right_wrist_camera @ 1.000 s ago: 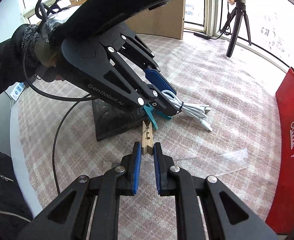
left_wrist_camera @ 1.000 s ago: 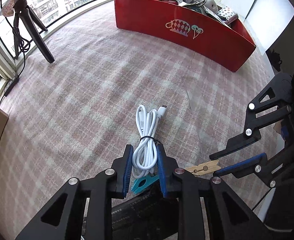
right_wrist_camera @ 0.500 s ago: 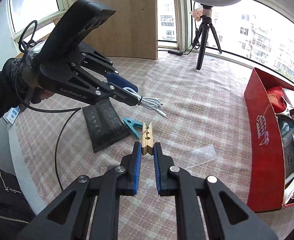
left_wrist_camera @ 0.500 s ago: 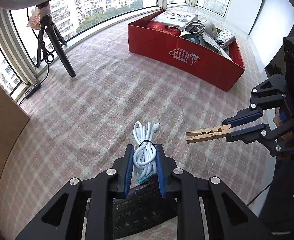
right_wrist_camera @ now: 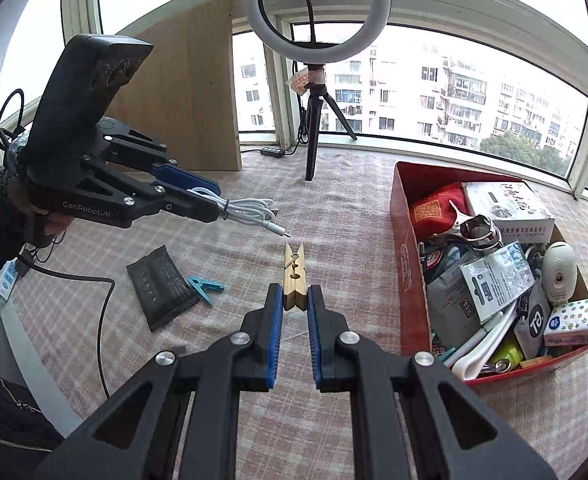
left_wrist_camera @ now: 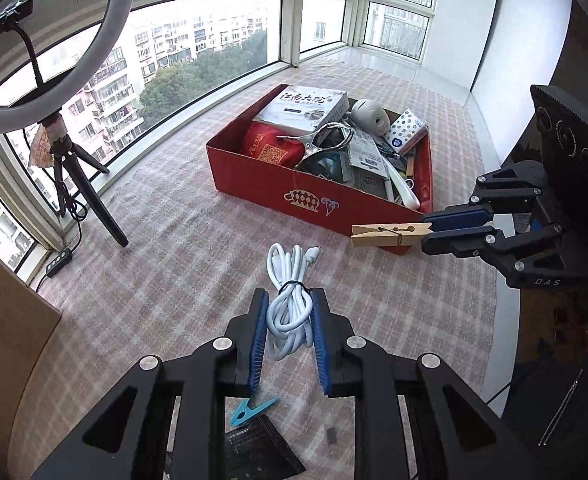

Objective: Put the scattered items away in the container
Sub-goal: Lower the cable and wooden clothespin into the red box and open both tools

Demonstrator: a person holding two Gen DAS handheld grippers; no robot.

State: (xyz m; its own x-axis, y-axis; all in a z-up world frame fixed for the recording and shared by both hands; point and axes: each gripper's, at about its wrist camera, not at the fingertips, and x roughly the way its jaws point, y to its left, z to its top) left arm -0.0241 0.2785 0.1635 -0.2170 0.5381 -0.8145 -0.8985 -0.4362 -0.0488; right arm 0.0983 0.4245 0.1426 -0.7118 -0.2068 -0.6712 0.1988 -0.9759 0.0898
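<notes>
My left gripper [left_wrist_camera: 289, 300] is shut on a coiled white cable [left_wrist_camera: 289, 296], held in the air above the checked cloth. The same left gripper [right_wrist_camera: 213, 208] shows at the left of the right wrist view with the white cable [right_wrist_camera: 249, 210] sticking out of its tips. My right gripper [right_wrist_camera: 295, 296] is shut on a wooden clothespin [right_wrist_camera: 294, 278], also lifted; in the left wrist view the right gripper [left_wrist_camera: 428, 226] holds the clothespin [left_wrist_camera: 386, 233] level beside the red box [left_wrist_camera: 318, 196]. The red box [right_wrist_camera: 408, 264] is crowded with several items.
A teal plastic clip [right_wrist_camera: 203, 286] and a black packet [right_wrist_camera: 161, 286] lie on the cloth below the left gripper. A ring light on a tripod [right_wrist_camera: 314, 136] stands by the windows, next to a wooden board [right_wrist_camera: 189, 92]. A black cord [right_wrist_camera: 101, 320] trails near a person's sleeve.
Both grippers have risen off the cloth with their loads. The cable and the clothespin are now in the air, and the red box has come fully into view, nearer the right gripper.
</notes>
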